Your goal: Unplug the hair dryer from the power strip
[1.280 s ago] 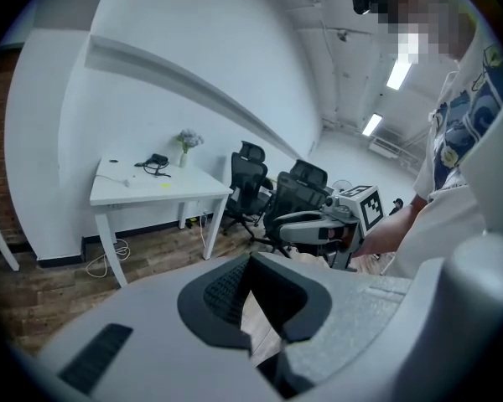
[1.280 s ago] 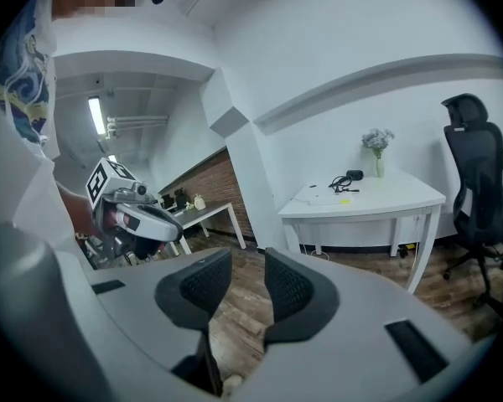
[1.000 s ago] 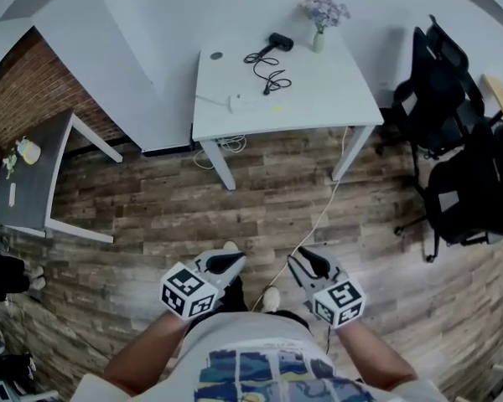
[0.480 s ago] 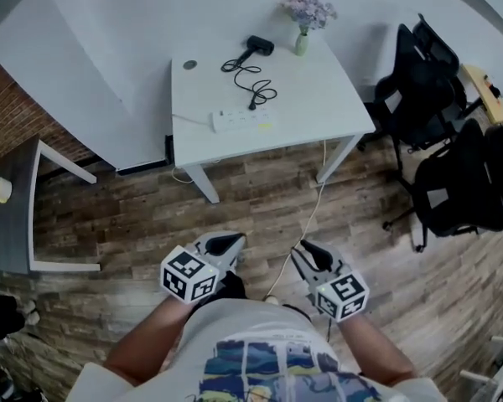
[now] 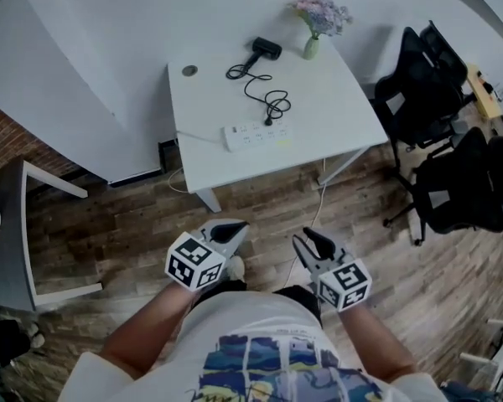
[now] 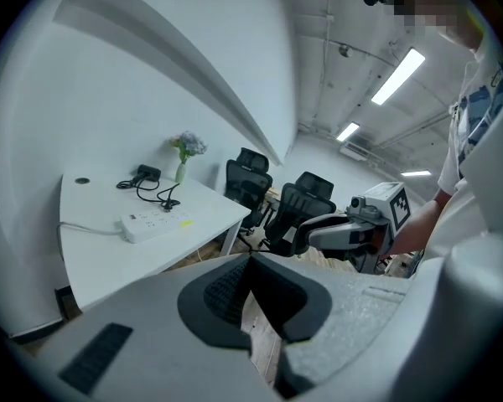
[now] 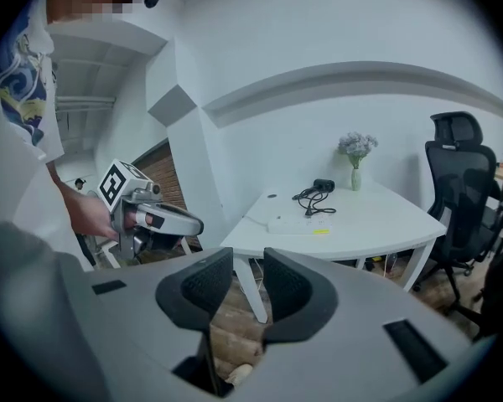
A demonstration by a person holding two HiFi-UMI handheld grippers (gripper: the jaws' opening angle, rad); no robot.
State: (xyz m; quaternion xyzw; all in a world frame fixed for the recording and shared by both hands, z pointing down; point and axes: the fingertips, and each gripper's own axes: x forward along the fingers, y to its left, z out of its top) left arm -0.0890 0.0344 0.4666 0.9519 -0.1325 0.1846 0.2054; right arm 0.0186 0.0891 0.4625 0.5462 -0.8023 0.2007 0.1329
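Note:
A black hair dryer (image 5: 267, 50) lies at the far side of the white table (image 5: 335, 107). Its black cord curls forward to a plug (image 5: 268, 122) sitting in the white power strip (image 5: 256, 132) near the table's front edge. Both grippers hang over the wooden floor, well short of the table. My left gripper (image 5: 232, 227) is shut, its tips touching with nothing between them. The jaws of my right gripper (image 5: 306, 239) are opening and hold nothing. The left gripper view shows the strip (image 6: 155, 222) and the dryer (image 6: 145, 173) far off; the right gripper view shows the strip (image 7: 298, 223) too.
A vase of flowers (image 5: 312, 44) stands at the table's back right corner. Black office chairs (image 5: 419, 99) crowd the right side. A white cable (image 5: 314, 216) drops from the table onto the floor between my grippers. A grey side table (image 5: 4, 233) stands at the left.
Both grippers have travelled forward over the floor toward the white table, which now looks nearer and larger. The left jaws stay shut and the right ones apart.

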